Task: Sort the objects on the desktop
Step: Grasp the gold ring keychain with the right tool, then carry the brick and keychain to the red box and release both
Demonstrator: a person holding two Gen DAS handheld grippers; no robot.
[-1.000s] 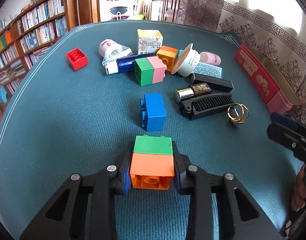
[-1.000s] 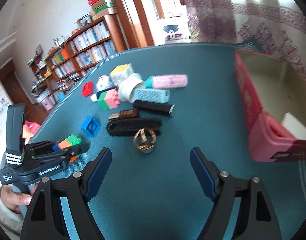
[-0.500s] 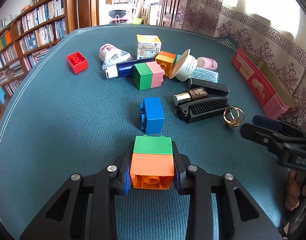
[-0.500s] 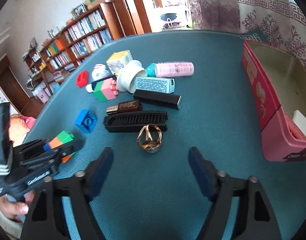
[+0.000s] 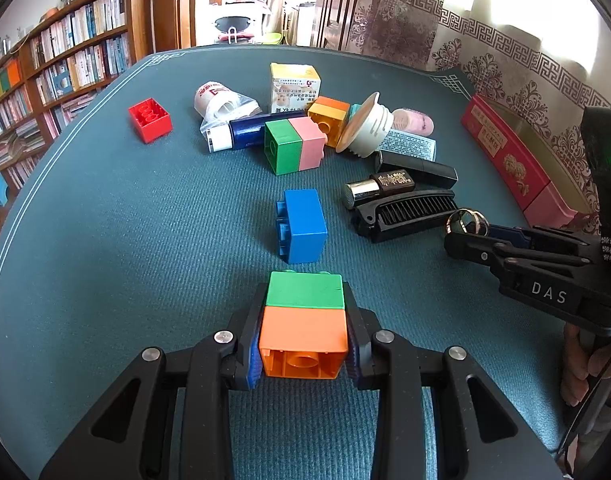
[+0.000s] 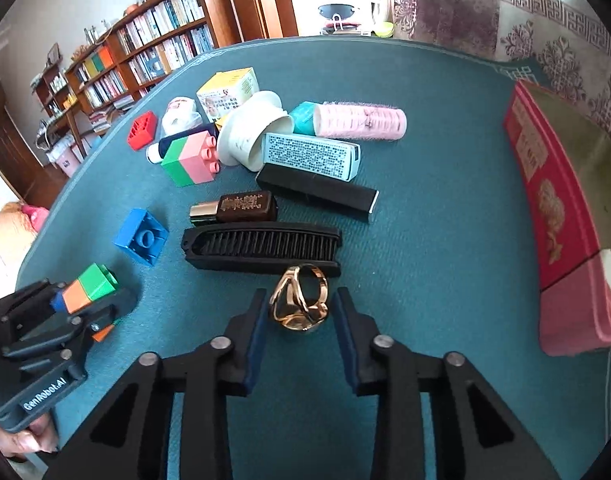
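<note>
My left gripper [image 5: 304, 312] is shut on a stacked green-and-orange block [image 5: 304, 320], held just above the teal table [image 5: 105, 260]; the same gripper and block [image 6: 90, 288] show at the lower left of the right wrist view. My right gripper [image 6: 301, 308] is closing around a gold ring ornament [image 6: 300, 304] that lies on the cloth in front of a black comb [image 6: 261, 246], its pads against the ring's sides. From the left wrist view the right gripper [image 5: 453, 240] reaches in from the right, the gold ring [image 5: 467, 218] at its tip.
A blue block [image 5: 303, 226] lies just ahead of the left gripper. Farther back sit a green-and-pink block [image 5: 295, 150], a red block [image 5: 150, 119], an orange block [image 5: 329, 118], bottles, a white lid and small boxes. A red-and-pink open box [image 6: 561, 220] stands along the right edge.
The right gripper moved forward and down over the gold ring and its jaws closed from wide apart to the ring's sides. The left gripper and its block stayed still.
</note>
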